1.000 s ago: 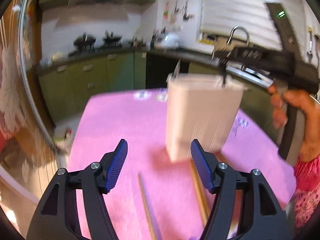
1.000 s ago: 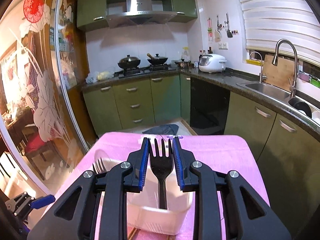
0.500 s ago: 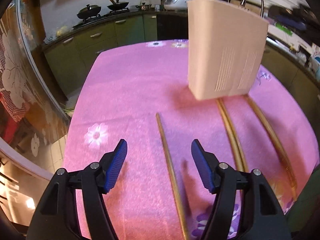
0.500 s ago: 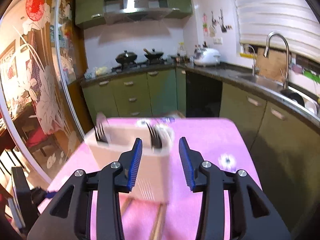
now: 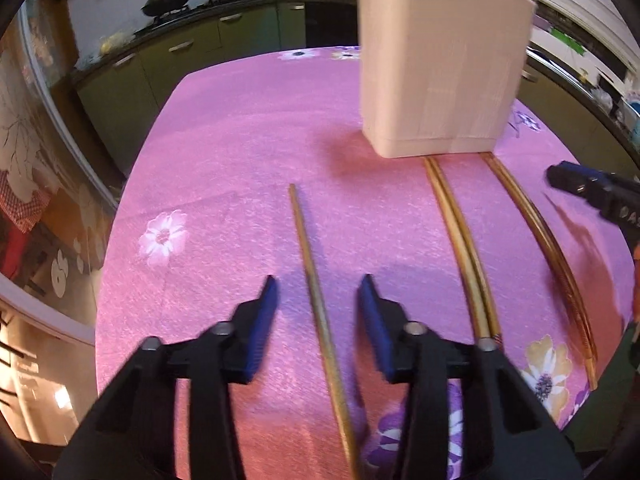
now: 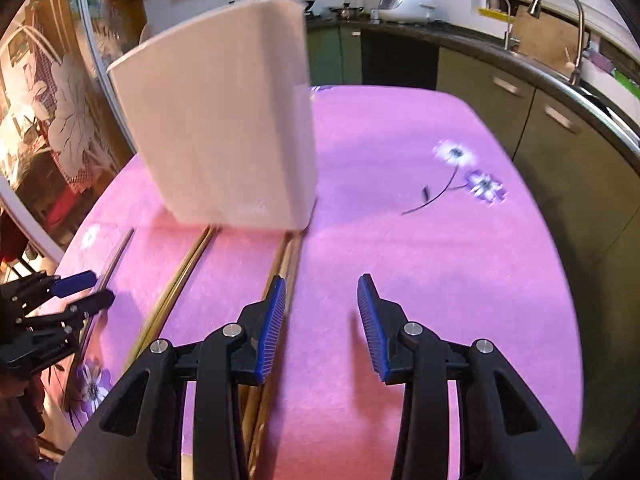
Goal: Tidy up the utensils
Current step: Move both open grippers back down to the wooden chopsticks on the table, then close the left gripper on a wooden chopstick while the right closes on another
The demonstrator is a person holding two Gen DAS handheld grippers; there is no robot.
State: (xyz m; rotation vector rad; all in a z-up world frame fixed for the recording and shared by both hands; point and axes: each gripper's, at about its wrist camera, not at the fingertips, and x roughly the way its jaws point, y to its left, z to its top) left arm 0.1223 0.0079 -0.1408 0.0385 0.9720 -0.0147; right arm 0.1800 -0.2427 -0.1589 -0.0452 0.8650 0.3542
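Tools both tilted down over pink table. Left tool straddles single chopstick, jaws closing, pads not yet pressing it. Right tool spread, nothing between its pads; left pad just beside rightmost chopstick pair. White utensil holder upright at far side, two chopstick pairs touching its base. Bare cloth wide at far left and right of holder; near table edge close.
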